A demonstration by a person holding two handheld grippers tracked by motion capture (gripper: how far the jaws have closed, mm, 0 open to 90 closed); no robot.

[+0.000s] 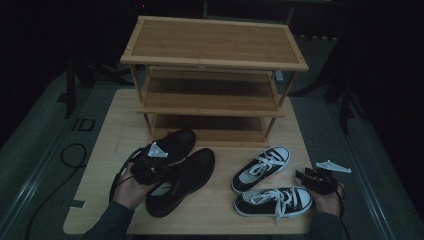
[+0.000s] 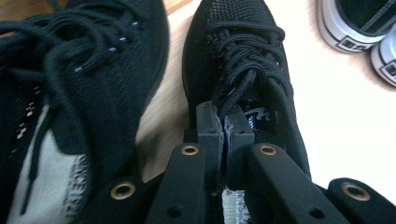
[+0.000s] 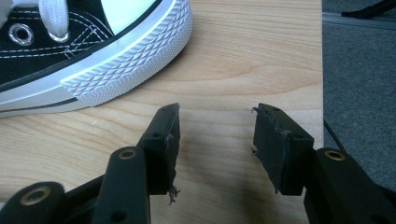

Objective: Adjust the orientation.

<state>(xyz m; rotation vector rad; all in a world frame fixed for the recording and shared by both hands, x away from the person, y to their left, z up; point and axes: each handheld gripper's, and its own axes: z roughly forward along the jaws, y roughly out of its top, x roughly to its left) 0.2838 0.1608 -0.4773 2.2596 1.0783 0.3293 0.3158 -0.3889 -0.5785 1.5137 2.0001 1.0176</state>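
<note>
dark all round the room, and the lit patch is a pale wooden table (image 1: 100,200) with a three-tier bamboo shoe rack (image 1: 215,40) standing at its far edge, shelves bare. your left gripper (image 2: 225,123) has its jaws pinched almost together on the tongue and collar of the nearer black knit shoe (image 1: 192,172), which lies on the table in front of the rack, touching its twin black shoe (image 1: 177,142) just beyond. your right gripper (image 3: 215,140) hangs with its jaws wide apart and nothing between them, over bare wood just beside the toe cap of the near black-and-white sneaker (image 3: 70,51); its mate, the far sneaker (image 1: 262,165), lies next to it.

expect the knit shoe to be light but floppy: the mesh upper will fold and the toe will likely droop when you lift by the tongue alone. the laces (image 2: 243,60) are loose and could snag. a firmer hold would probably be the heel collar or the sidewall near the sole, where the shoe is stiffer. the canvas sneakers look stiffer, with a rubber rim that should give the pads good bite at the heel.
</note>
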